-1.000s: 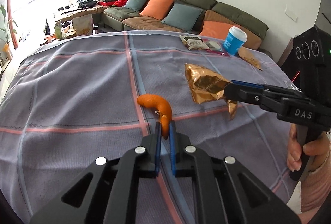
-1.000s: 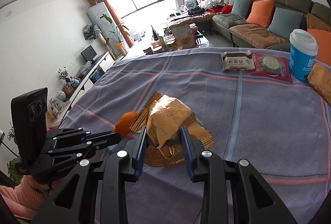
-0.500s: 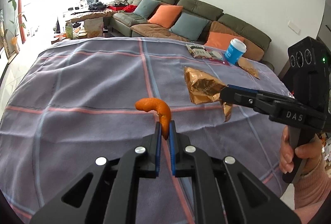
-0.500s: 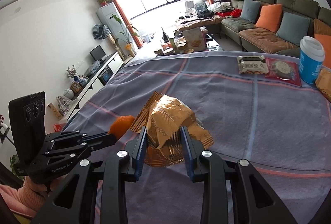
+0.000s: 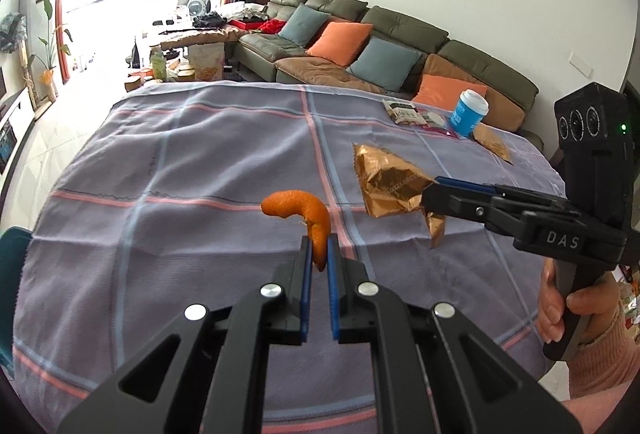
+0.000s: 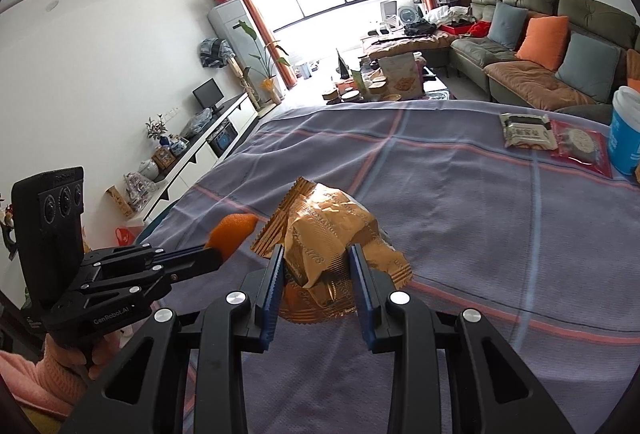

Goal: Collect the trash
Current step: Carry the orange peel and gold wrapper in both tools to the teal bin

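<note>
Two claws are in view, each with a piece of trash lifted clear of the tabletop [image 5: 168, 169], which wears a grey-violet cloth with pink and blue stripes. Left claw [image 5: 317, 254]: blue pads clamped on the lower end of a curled orange peel [image 5: 298, 209]; the rest of the peel arcs up and to the left. Right claw [image 6: 318, 268]: pads pressed on both sides of a crumpled gold wrapper [image 6: 332, 230], which bulges above and below them. A hand [image 5: 560, 308] in a pink sleeve grips the right claw's handle. The two claws sit side by side, near each other, peel and wrapper not touching.

Far right corner of tabletop: blue cup with white lid [image 5: 469, 113], standing upright; just beside it a second gold wrapper [image 5: 491, 141], lying flat, and two snack packets [image 6: 556, 137]. Sofa [image 5: 404, 45] with orange and teal cushions beyond.
</note>
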`<control>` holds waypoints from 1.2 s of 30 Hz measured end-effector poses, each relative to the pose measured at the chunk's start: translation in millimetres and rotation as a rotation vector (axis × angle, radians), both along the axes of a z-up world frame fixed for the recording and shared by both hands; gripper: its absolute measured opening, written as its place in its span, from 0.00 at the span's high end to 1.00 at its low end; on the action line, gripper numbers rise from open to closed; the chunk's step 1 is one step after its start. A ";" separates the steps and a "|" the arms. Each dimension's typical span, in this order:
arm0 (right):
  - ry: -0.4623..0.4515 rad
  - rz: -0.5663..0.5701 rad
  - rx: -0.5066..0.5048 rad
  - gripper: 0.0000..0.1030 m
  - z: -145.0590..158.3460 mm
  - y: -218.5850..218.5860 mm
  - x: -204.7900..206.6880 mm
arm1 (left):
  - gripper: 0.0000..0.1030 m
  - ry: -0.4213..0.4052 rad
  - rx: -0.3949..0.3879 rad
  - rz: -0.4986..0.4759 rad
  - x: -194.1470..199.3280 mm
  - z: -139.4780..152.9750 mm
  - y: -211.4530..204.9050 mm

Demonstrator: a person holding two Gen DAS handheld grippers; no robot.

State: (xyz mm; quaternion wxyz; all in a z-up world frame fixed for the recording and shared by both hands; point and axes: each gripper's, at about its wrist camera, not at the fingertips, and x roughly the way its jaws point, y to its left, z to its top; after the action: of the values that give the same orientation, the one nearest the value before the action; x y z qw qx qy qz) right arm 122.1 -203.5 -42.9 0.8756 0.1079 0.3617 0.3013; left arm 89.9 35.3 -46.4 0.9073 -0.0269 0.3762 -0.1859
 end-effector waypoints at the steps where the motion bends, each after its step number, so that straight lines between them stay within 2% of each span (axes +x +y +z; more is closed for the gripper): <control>1: -0.001 0.003 0.000 0.69 0.1 1.6 -0.3 | 0.92 -0.005 0.000 0.001 -1.4 1.7 1.8; 36: -0.015 0.113 0.011 0.69 7.9 52.3 -7.5 | 0.92 -0.051 0.003 0.128 -28.1 16.8 48.3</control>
State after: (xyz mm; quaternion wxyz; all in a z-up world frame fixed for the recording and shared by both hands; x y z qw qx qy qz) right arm 114.5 -151.1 -35.0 0.8593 0.0896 0.3589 0.3532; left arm 61.8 83.5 -29.6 0.9266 -0.0450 0.3508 -0.1274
